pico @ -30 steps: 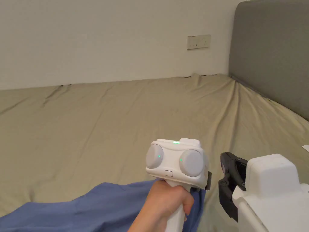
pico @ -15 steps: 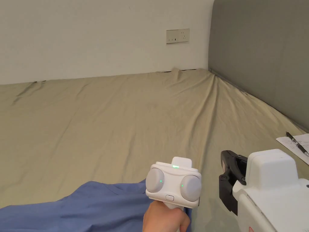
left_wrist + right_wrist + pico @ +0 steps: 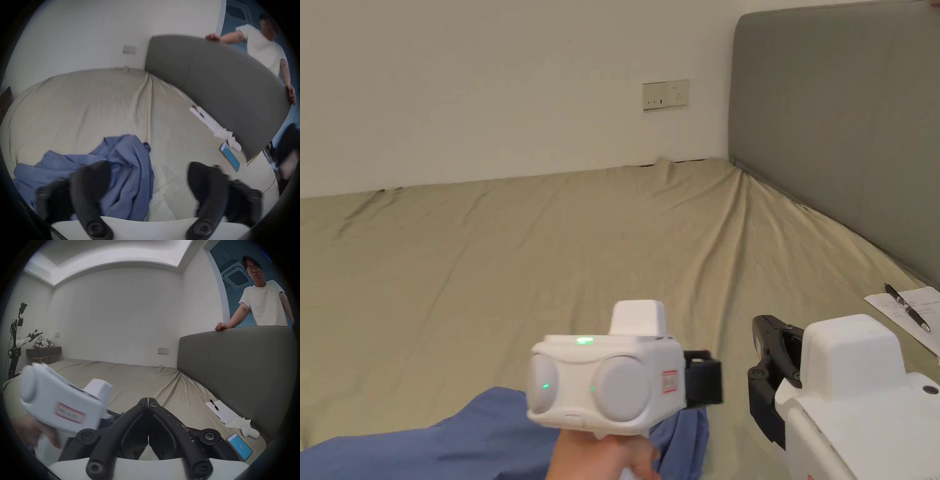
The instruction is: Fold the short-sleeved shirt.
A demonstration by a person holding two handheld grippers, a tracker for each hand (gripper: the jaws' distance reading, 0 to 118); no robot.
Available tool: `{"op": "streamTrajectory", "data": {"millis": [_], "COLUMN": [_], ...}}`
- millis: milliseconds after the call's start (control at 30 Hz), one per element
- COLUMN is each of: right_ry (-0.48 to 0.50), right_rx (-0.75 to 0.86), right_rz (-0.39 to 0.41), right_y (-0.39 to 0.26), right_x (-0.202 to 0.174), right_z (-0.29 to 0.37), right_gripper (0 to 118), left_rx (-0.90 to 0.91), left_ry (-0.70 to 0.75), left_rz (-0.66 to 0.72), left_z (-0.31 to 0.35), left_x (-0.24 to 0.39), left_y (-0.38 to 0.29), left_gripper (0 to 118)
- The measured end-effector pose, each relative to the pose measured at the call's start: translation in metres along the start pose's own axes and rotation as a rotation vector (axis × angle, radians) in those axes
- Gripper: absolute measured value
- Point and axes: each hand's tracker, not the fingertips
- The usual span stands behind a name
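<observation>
The blue shirt point(image 3: 123, 175) lies crumpled in a heap on the tan bed sheet point(image 3: 550, 250), near the person's edge of the bed; in the head view it sits at about 7 o'clock, low and left. It is not spread flat, so no fold has been started, as far as I can judge.

The left gripper point(image 3: 148, 183) hangs above the sheet with its 2 jaws wide apart and nothing between them. In its own view the left-hand jaw overlaps the heap, while the gap between the jaws looks onto bare sheet just past the shirt's right edge. So the cloth lies toward 9 o'clock from the gap, and the heap's long run stretches from about 8 o'clock up to 12 o'clock in that view.

The right gripper point(image 3: 148, 400) has its jaws closed tip to tip, holding nothing, pointing out over the bed toward the grey headboard point(image 3: 235, 369). The shirt is off to its left, behind the left gripper's white body point(image 3: 61, 404).

The left gripper is the nearer one, by my reading; a short shift toward 9 o'clock and downward would put an edge of the shirt between its jaws. The right would need to open first.

Paper with a pen point(image 3: 906, 307) and a phone point(image 3: 240, 446) lie by the headboard, well apart from the shirt.
</observation>
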Motion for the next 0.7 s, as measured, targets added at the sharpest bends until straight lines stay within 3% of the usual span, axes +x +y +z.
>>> {"op": "streamTrajectory", "data": {"millis": [33, 67, 100, 267, 467, 600, 700], "right_ry": [0.002, 0.006, 0.012, 0.034, 0.064, 0.089, 0.106], "right_rx": [0.008, 0.018, 0.033, 0.074, 0.136, 0.184, 0.211], "right_rz": [0.001, 0.0, -0.001, -0.008, 0.011, 0.001, 0.044], "right_y": [0.004, 0.007, 0.01, 0.03, 0.046, 0.05, 0.049], "right_x": [-0.002, -0.004, -0.007, -0.024, -0.05, -0.064, -0.078], "right_z": [0.004, 0.008, 0.013, 0.043, 0.09, 0.12, 0.131], "right_gripper": [1, 1, 1, 1, 1, 1, 1], "left_rx": [0.052, 0.087, 0.13, 0.269, 0.505, 0.564, 0.577], "left_ry": [0.003, 0.016, 0.057, 0.263, 0.357, 0.462, 0.483], "left_rz": [0.03, 0.059, 0.101, -0.024, -0.109, -0.038, 0.002], "left_z": [0.02, 0.035, 0.058, 0.149, 0.264, 0.322, 0.34], "left_x": [-0.007, -0.014, -0.02, -0.033, -0.052, -0.068, -0.085], "left_y": [-0.001, -0.001, -0.003, -0.02, -0.063, -0.099, -0.125], "left_gripper": [24, 0, 0, 0, 0, 0, 0]}}
